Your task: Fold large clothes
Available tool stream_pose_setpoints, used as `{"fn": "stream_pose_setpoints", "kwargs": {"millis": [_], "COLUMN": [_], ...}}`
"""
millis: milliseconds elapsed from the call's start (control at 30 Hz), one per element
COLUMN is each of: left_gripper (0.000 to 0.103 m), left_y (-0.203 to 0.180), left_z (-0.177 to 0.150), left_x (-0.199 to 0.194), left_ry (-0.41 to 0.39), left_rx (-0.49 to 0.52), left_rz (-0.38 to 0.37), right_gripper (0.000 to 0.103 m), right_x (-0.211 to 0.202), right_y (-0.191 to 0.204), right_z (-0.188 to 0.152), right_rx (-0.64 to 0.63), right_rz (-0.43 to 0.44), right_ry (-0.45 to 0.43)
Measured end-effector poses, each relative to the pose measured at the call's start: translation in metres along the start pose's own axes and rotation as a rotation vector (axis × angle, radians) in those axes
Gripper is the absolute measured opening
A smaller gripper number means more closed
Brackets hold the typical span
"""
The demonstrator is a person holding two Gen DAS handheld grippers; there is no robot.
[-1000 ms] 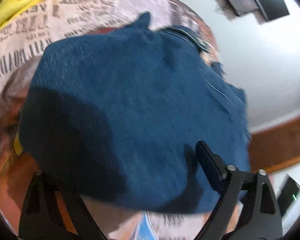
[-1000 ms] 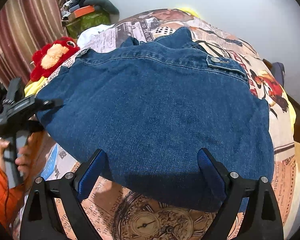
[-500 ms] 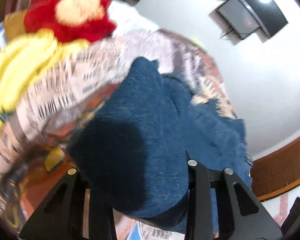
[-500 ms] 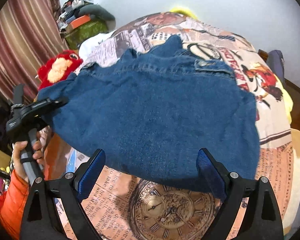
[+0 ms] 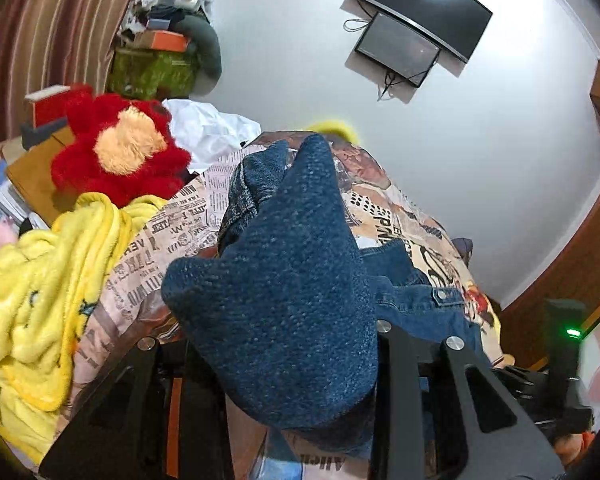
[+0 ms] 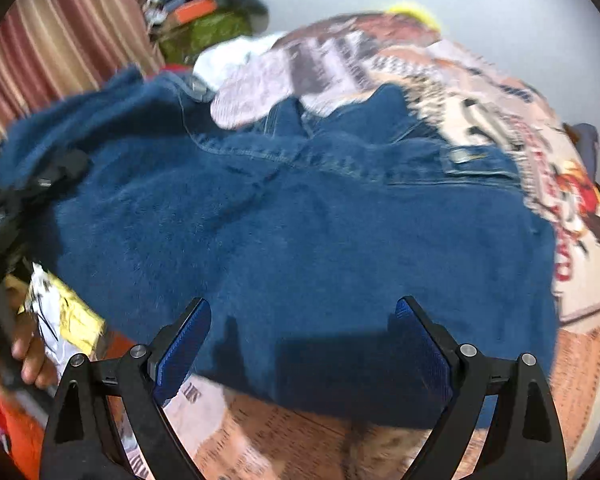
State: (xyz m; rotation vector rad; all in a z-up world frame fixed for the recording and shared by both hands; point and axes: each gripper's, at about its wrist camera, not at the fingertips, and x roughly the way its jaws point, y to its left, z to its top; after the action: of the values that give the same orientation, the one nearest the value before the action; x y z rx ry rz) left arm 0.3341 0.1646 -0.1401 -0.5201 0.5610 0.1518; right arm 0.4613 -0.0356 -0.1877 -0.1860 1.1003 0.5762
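A: On the left wrist view, can you see the pads of the left gripper (image 5: 284, 364)?

B: No. The denim jacket (image 5: 284, 304) bunches over them, so the contact itself is hidden. The 2 finger frames run off the bottom edge.

A: And the right wrist view?

B: Smeared all over. The print on the bedspread (image 6: 480, 100) can't be read. The person's hand (image 6: 28, 356) is cut by the left edge, and the jacket covers most of what it holds.
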Motion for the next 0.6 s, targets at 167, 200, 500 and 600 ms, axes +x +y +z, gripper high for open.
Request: {"fn": "stream_pose_setpoints", "kwargs": {"millis": [167, 200, 500, 600], "left_gripper": [0.032, 0.032, 0.032, 0.032], "left_y": [-0.008, -0.01, -0.047, -0.078], "left_z": [-0.002, -0.002, 0.018, 0.025], "left_x": [0.018, 0.022, 0.038, 0.046], "left_ry": [0.036, 0.043, 0.014, -0.001], "left_rx": [0.038, 0.049, 0.008, 0.053], "left_rz": [0.028, 0.039, 0.034, 0.029], "right_gripper": [0.095, 0.095, 0.095, 0.095], "right_x": [0.049, 0.053, 0.008, -0.018], "right_y": [0.017, 0.016, -0.03, -0.075], "right_z": [-0.004, -0.006, -0.014, -0.021], "right_rx": [-0.029, -0.024, 0.045, 0.151], "right_rz": [0.009, 0.006, 0.077, 0.065], "right_ry": [0.094, 0.091, 0.01, -0.033]}}
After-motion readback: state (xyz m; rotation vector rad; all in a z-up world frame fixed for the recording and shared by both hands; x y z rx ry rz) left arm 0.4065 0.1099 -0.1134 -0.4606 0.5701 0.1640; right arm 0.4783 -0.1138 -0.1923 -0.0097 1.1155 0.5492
